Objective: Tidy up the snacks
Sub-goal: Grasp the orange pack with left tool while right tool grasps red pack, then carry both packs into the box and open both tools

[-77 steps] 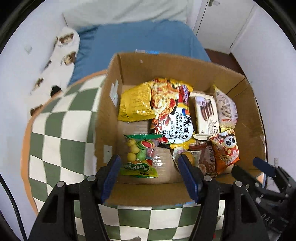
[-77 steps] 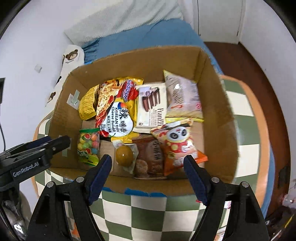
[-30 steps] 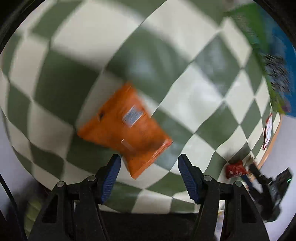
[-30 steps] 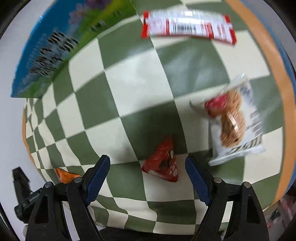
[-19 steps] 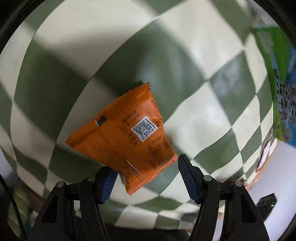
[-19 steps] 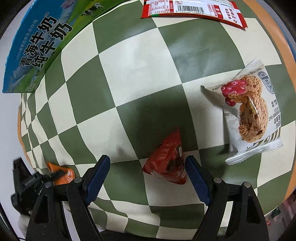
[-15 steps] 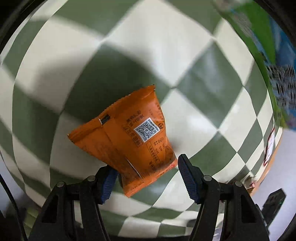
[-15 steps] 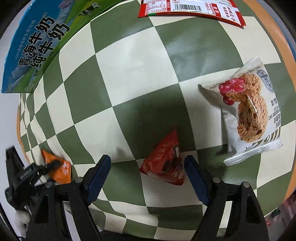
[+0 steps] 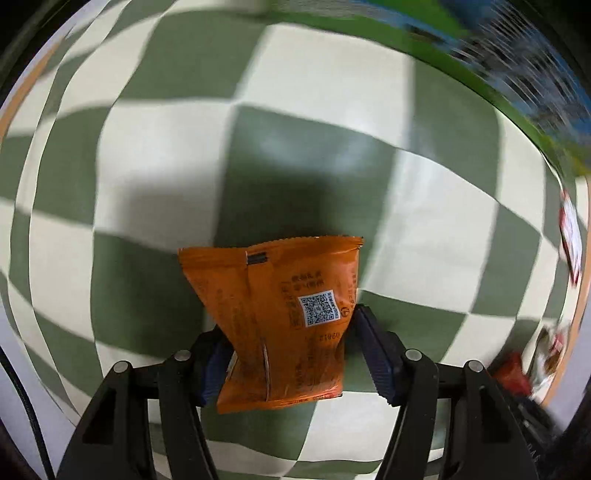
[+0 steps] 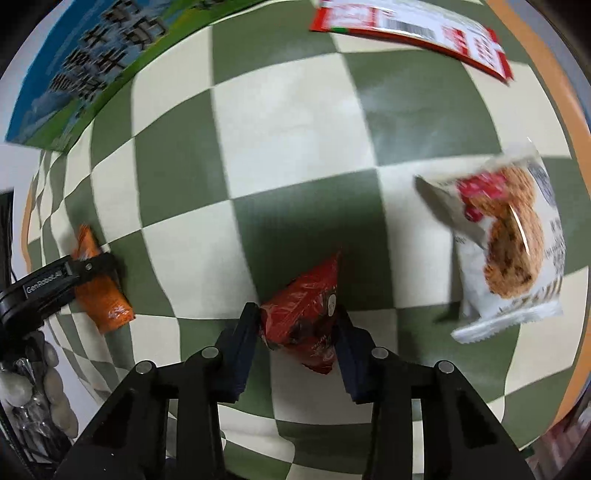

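Observation:
My left gripper (image 9: 288,347) is shut on an orange snack packet (image 9: 280,317), pinched at its waist between the blue pads, over the green-and-cream checkered table (image 9: 314,92). My right gripper (image 10: 295,328) is shut on a small red snack packet (image 10: 306,310). In the right wrist view the left gripper (image 10: 88,269) and the orange packet (image 10: 107,306) show at the left edge. The cardboard snack box is out of view.
A white cookie packet (image 10: 509,251) lies at the right near the table's orange rim (image 10: 580,147). A red-and-white packet (image 10: 413,29) lies at the far edge. A blue-and-green milk carton box (image 10: 81,62) stands at the far left.
Both grippers have closed, the left on the orange packet and the right on the red one. Both views have shifted and blurred with motion.

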Available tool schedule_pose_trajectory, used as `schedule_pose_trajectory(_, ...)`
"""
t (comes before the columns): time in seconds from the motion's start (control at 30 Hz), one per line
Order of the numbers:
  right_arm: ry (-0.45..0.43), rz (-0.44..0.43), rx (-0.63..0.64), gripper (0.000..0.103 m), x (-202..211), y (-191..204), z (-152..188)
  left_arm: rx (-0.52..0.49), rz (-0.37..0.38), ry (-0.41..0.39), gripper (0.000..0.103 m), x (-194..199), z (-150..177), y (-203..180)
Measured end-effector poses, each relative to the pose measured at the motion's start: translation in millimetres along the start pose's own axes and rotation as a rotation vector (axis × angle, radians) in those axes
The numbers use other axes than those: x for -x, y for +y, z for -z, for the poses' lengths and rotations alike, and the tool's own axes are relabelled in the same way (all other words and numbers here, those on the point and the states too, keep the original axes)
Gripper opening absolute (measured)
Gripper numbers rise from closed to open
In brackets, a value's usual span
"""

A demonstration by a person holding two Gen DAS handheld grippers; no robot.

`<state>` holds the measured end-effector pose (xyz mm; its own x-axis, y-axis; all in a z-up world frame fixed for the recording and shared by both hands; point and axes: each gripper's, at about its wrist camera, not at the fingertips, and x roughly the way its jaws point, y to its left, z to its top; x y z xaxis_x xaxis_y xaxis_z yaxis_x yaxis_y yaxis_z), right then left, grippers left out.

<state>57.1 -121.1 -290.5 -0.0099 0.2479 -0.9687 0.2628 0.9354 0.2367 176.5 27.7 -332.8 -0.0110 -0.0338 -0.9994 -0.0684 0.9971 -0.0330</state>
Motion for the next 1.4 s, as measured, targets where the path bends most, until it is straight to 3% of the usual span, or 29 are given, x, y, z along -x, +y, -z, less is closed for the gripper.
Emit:
schedule_pose_trajectory(0.13,0.027,-0.029,-0.011,0.044,-1,4,-2,-0.031,0.014,0.028,0.062,-4,6,-10)
schedule_pose_trajectory(0.23,0.029,-0.037,-0.029,0.054,-8,2,-8,-0.014,0.041,0.061,0.064,-9,8,-3)
schedule_pose_trajectory(0.33,0.033,-0.041,-0.037,0.054,-9,-2,-10,-0.024,0.024,0.06,0.065,-11,13,-1)
schedule_pose_trajectory(0.37,0.031,-0.041,-0.034,0.053,-8,-8,-12,-0.021,0.021,0.053,0.065,-10,14,-3)
schedule_pose_trajectory(0.4,0.027,-0.042,-0.028,0.049,-8,-6,-12,-0.015,0.024,0.043,0.058,-9,15,-3)
schedule_pose_trajectory(0.43,0.021,-0.037,-0.016,0.04,-8,-4,-13,-0.01,0.027,0.034,0.054,-8,16,-3)
schedule_pose_trajectory(0.67,-0.026,-0.035,0.035,0.037,3,8,-16,-0.047,0.036,-0.02,0.045,14,18,-18)
schedule_pose_trajectory(0.87,-0.107,-0.099,0.072,0.036,46,14,-30,-0.111,0.113,-0.111,0.045,71,19,-30)
schedule_pose_trajectory(1.0,-0.186,-0.156,0.096,0.036,89,28,-48,-0.149,0.195,-0.194,0.045,124,1,-41)
schedule_pose_trajectory(1.17,-0.317,-0.204,0.133,0.036,152,49,-82,-0.184,0.246,-0.285,0.045,194,-64,-39)
schedule_pose_trajectory(1.4,-0.452,-0.159,0.168,0.036,204,68,-149,-0.176,0.222,-0.313,0.046,215,-126,-57)
